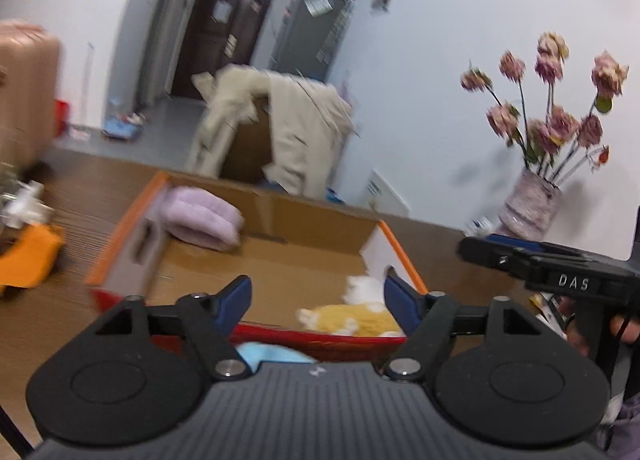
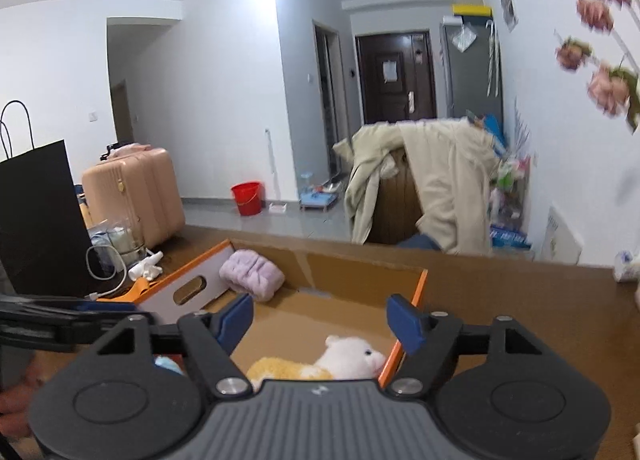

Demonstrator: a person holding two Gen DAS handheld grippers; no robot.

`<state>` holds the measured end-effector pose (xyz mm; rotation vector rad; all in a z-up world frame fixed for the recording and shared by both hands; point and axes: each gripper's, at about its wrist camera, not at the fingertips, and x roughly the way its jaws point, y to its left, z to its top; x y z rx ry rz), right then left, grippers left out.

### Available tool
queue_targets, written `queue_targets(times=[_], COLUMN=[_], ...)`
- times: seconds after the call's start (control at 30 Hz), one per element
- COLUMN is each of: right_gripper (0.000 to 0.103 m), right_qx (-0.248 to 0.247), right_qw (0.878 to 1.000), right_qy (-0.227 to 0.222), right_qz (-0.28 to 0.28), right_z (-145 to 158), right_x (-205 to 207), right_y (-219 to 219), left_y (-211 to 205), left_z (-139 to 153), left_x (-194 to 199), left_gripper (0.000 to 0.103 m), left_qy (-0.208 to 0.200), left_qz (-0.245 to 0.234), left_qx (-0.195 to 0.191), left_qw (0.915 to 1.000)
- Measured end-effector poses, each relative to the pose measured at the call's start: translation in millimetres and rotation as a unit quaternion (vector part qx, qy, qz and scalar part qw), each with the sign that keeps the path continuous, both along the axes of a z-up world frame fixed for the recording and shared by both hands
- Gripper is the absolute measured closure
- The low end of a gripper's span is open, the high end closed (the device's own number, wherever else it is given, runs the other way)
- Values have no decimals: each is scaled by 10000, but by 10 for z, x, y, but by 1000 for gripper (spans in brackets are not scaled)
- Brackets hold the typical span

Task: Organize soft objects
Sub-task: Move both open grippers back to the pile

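With both my left gripper [image 1: 318, 302] and right gripper [image 2: 320, 324] spread and empty, the plush toy [image 2: 320, 364] lies in the box's [image 2: 420, 288] near right corner, light and squashy, best pinched across its yellow body.

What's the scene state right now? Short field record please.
container: cardboard box, open top, on the wooden table
far left corner: folded lilac towel
near right corner: yellow-and-white plush toy, lying down
outside box, near side: light blue soft item, mostly hidden
left hand-held gripper: open, empty
right hand-held gripper: open, empty
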<state>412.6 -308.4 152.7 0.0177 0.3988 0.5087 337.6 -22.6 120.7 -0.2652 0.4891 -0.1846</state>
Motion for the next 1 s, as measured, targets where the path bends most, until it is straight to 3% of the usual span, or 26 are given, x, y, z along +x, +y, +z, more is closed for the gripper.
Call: queue_targets(times=[0.23,0.47,0.73,0.87,1.0], right_gripper=[15,15,16,17,28], right_qx=[202,268,687,509,336], right_qw=[9974,9986,9966,9973,9973], right_qy=[-675,-239,357,518,657], right_qz=[117,386,289,107,59], right_z=[301,62,-395,-556,-605], right_x=[-562,-1141,-1758,-1929,-1977], right_y=[63,242,336,432,542], left_y=[429,782,900,934,991], left_z=[-21,-297,-479,-532,-638], left_x=[-896,-1552,-1744,-1721,-1653], left_gripper=[20,16,16,16,16], left_qy=[-176,91,141,158,202], left_qz=[971,1395,1071,928,848], left_qx=[73,163,104,89,-139], left_qw=[9951,9900,9941,9955,9961])
